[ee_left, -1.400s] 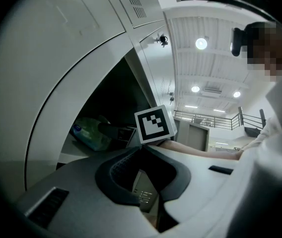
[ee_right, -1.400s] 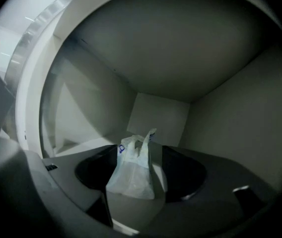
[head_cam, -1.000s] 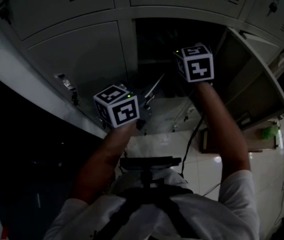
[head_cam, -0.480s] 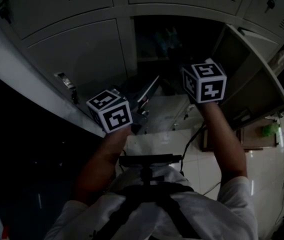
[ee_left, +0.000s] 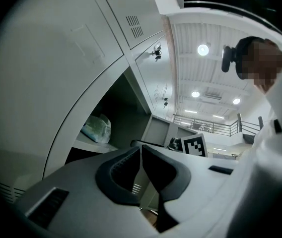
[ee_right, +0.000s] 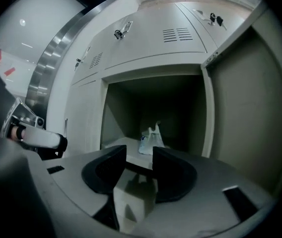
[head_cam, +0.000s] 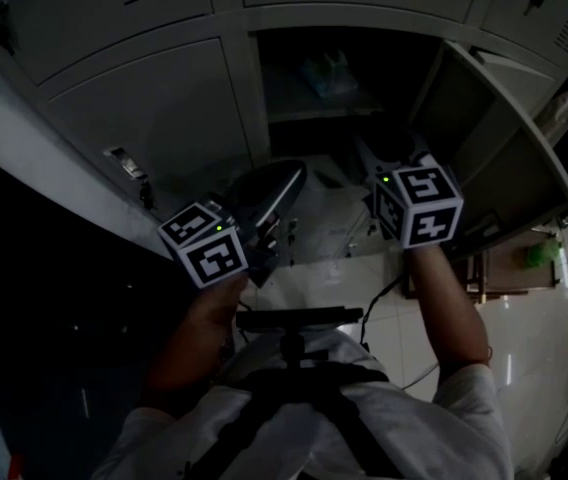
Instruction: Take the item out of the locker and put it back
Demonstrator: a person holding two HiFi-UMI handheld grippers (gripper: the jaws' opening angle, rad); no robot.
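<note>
1. The bag [ee_right: 151,139] lies on the shelf [ee_right: 117,144] inside the locker [ee_right: 151,72], with the door [ee_right: 240,108] swung open.
2. Your right gripper [ee_right: 139,155] faces it from outside. Its fingers stand partly apart, have just been closing, and hold nothing.
3. Your left gripper [ee_left: 141,150] has its fingers together and empty.
4. You are at the start or the end; I cannot tell which.

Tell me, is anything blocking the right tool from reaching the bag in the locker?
Nothing visible is. The locker door stands swung open at the right, and the bag sits on the shelf straight ahead of the right tool. Its jaws have just been closing partway, with nothing between them.
</note>
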